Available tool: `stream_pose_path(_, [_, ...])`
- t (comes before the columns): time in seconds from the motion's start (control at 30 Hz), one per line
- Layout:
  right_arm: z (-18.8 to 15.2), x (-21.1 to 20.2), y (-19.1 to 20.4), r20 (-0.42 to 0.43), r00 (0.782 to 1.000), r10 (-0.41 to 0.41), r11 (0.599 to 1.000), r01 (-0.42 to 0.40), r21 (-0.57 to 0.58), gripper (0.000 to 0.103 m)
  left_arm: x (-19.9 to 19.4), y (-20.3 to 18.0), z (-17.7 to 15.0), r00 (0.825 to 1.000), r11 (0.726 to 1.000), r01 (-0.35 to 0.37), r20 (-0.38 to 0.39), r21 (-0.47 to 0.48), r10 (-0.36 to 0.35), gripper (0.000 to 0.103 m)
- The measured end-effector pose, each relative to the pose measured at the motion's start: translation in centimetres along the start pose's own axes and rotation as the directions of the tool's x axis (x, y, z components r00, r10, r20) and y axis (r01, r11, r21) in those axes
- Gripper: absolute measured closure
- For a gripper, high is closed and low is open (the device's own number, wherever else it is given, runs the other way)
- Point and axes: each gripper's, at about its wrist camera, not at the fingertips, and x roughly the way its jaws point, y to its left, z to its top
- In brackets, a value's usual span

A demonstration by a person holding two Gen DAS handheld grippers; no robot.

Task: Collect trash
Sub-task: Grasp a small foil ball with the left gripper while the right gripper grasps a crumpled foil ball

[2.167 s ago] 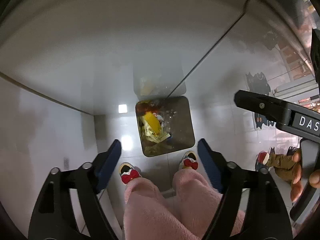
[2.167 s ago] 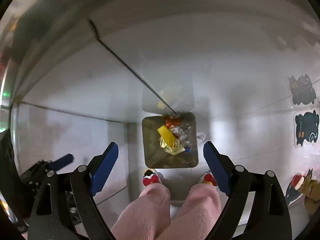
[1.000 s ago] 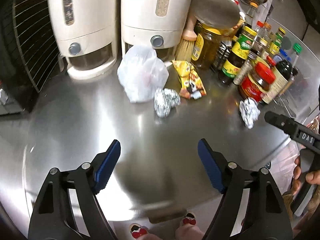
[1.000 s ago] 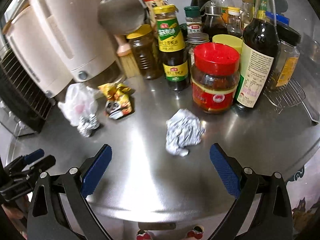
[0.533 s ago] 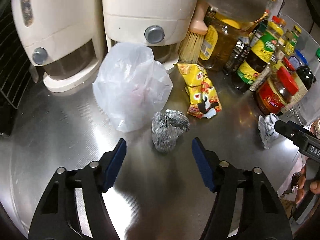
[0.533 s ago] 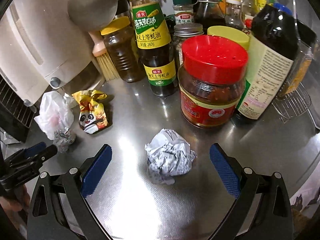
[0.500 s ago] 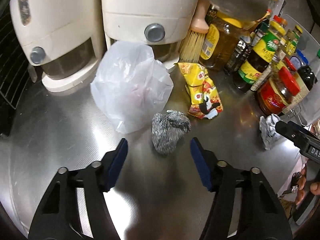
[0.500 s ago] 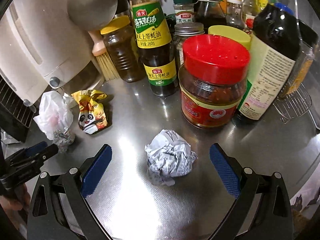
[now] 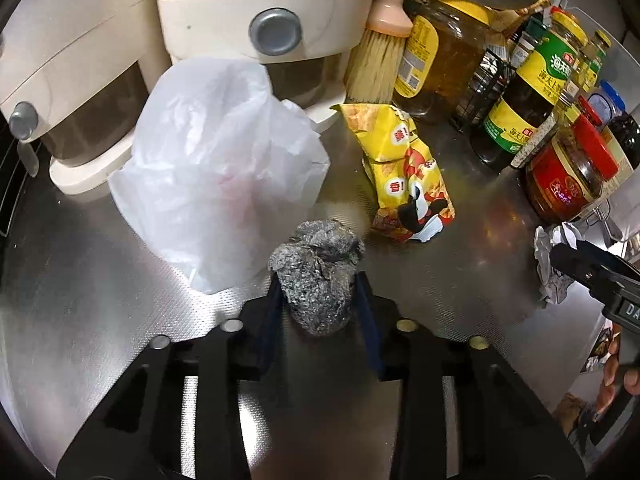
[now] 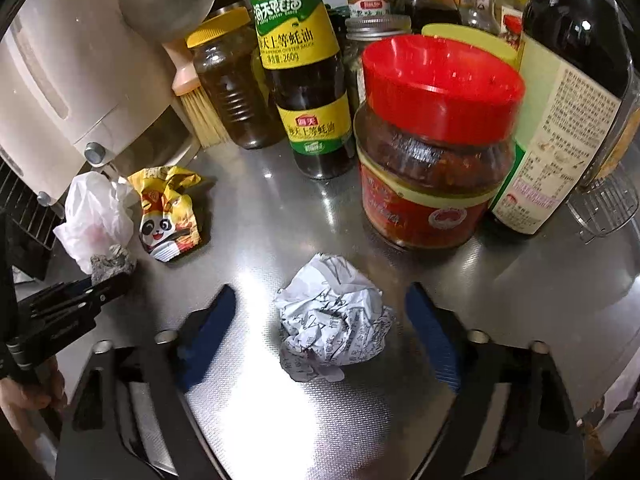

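Observation:
My left gripper (image 9: 318, 296) is shut on a grey crumpled foil ball (image 9: 318, 276) on the steel counter (image 9: 100, 300). A white plastic bag (image 9: 216, 184) lies just left of it, and a yellow snack wrapper (image 9: 404, 176) just right. My right gripper (image 10: 320, 312) is open, its blue pads on either side of a crumpled white paper ball (image 10: 332, 324) without touching it. The paper ball also shows at the right in the left wrist view (image 9: 546, 256). The right wrist view shows the foil ball (image 10: 112, 264), bag (image 10: 94, 216) and wrapper (image 10: 168, 212) at the left.
Two cream appliances (image 9: 256, 4) stand behind the bag. A brush (image 9: 380, 52) and several sauce jars and bottles crowd the back right, among them a red-lidded chili jar (image 10: 432, 148), an oyster sauce bottle (image 10: 308, 80) and a dark bottle (image 10: 560, 100). A wire rack (image 10: 604, 204) sits far right.
My left gripper has moved forward and closed on the foil ball. My right gripper has moved in so its open pads flank the paper ball.

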Motion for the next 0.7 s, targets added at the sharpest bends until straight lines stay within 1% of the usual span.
stream_pose_path(0.03, [0.0,0.2,0.0,-0.005,1.0,0.003,1.0,-0.003,-0.001,0.032,0.0,0.0,0.0,1.0,1.0,0.003,0.001,0.002,-0.003,0.071])
stream_pose_path(0.07, [-0.1,0.0,0.0,-0.006,1.0,0.001,1.0,-0.001,-0.007,0.042,0.0,0.0,0.1,1.0,1.0,0.006,0.001,0.004,-0.006,0.071])
stream_pose_path(0.1, [-0.2,0.1,0.0,-0.012,1.0,-0.001,1.0,0.0,-0.016,0.044,0.0,-0.1,0.0,1.0,1.0,0.007,0.002,0.006,-0.007,0.072])
stream_pose_path(0.23, [-0.4,0.0,-0.1,-0.023,1.0,0.002,1.0,-0.003,-0.023,0.047,-0.2,-0.5,-0.2,1.0,1.0,0.014,-0.003,0.019,-0.013,0.073])
stream_pose_path(0.4, [-1.0,0.2,-0.3,-0.035,0.999,0.006,1.0,-0.006,-0.005,0.048,-1.3,-1.2,-1.2,1.0,0.999,0.0,-0.005,0.042,0.0,0.073])
stream_pose_path(0.47, [-1.3,0.0,-0.3,-0.027,1.0,0.009,1.0,-0.008,0.011,0.049,-2.2,-1.4,-1.7,1.0,0.999,-0.007,0.004,0.048,0.007,0.073])
stream_pose_path(0.57, [-1.7,-0.3,-0.1,-0.033,0.999,0.026,1.0,-0.026,0.006,0.051,-3.5,-1.3,-2.4,1.0,0.999,-0.017,0.018,0.049,0.016,0.073])
stream_pose_path(0.7, [-2.6,-1.9,1.5,-0.016,0.999,0.033,0.999,-0.034,-0.037,0.051,-5.5,-0.9,-3.9,0.999,0.999,-0.026,0.034,0.032,0.025,0.073])
